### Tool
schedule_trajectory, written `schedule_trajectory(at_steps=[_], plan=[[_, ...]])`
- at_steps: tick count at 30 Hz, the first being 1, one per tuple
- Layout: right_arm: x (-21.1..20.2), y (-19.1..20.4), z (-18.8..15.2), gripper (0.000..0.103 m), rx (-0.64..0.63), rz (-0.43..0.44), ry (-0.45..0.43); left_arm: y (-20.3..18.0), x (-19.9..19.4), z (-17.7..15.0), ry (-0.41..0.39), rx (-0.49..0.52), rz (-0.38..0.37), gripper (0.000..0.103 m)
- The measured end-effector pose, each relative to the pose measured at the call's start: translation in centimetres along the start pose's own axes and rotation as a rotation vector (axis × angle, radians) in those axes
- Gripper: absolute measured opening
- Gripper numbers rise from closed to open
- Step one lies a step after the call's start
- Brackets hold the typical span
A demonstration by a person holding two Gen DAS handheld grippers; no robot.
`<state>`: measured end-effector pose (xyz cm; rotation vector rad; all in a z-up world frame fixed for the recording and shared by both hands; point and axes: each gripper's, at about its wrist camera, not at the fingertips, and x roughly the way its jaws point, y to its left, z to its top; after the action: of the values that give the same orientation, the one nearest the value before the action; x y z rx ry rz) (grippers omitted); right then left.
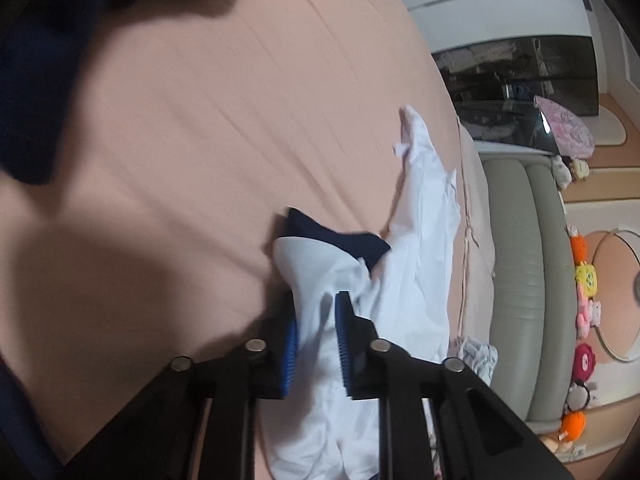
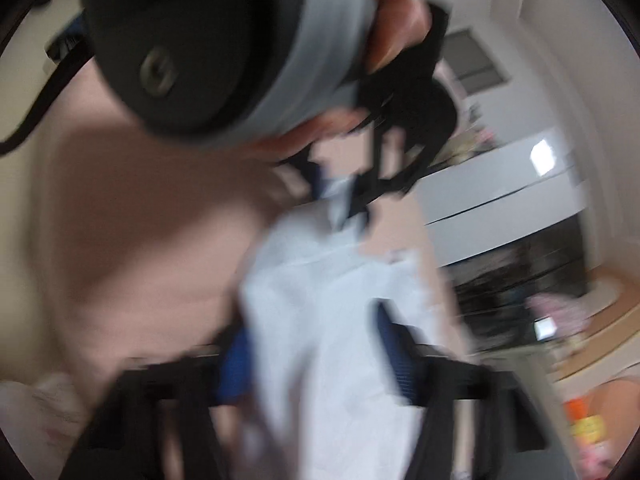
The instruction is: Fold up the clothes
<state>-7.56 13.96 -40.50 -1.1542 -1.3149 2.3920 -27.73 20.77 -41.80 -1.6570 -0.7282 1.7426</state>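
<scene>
A white garment with a navy collar part lies crumpled near the right edge of a pink bed sheet. My left gripper is shut on a fold of it, blue pads pressing the cloth from both sides. The right wrist view is blurred. There the same white garment fills the gap of my right gripper, and its blue pads bear on a thick bunch. Above it, a hand holds the left gripper's black and grey body.
A dark navy cloth covers the sheet's upper left. Past the bed's right edge stand a grey-green padded bench, a row of plush toys and a dark glass cabinet. A small patterned cloth lies by the edge.
</scene>
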Motion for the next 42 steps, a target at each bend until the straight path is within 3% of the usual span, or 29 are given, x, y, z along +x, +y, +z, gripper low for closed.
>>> schedule_trajectory(at_steps=[1,2,6,13,18,24,32,42], plan=[[0.2,0.1,-0.1,0.009,0.031,0.06,0.015,0.3,-0.1,0.0,-0.004,-0.01,-0.01,0.011],[0.4,0.3,-0.2,0.008,0.064,0.076,0.021,0.5,-0.2,-0.1,-0.004,-0.019,-0.027,0.011],[0.0,-0.3,-0.4,0.006,0.188,0.088,0.01,0.6,-0.2,-0.1,-0.006,-0.031,-0.066,0.008],[0.4,-3.6,-2.0,0.006,0.596,0.303,0.023,-1.8,-0.8,0.0,-0.04,0.018,-0.158,0.005],[1.0,-5.3,-4.1,0.006,0.868,0.449,0.026,-3.8,0.2,-0.5,-0.011,0.064,-0.168,0.005],[0.9,-5.4,-5.2,0.006,0.935,0.503,-0.005,-5.9,2.3,-1.3,0.057,0.094,-0.207,0.005],[1.7,-8.0,-9.5,0.006,1.195,0.606,-0.033,-9.4,3.9,-3.3,0.135,0.249,-0.135,0.005],[4.8,-9.0,-14.6,0.007,1.529,0.901,-0.015,-10.3,5.1,-5.7,0.204,0.35,-0.079,0.005]])
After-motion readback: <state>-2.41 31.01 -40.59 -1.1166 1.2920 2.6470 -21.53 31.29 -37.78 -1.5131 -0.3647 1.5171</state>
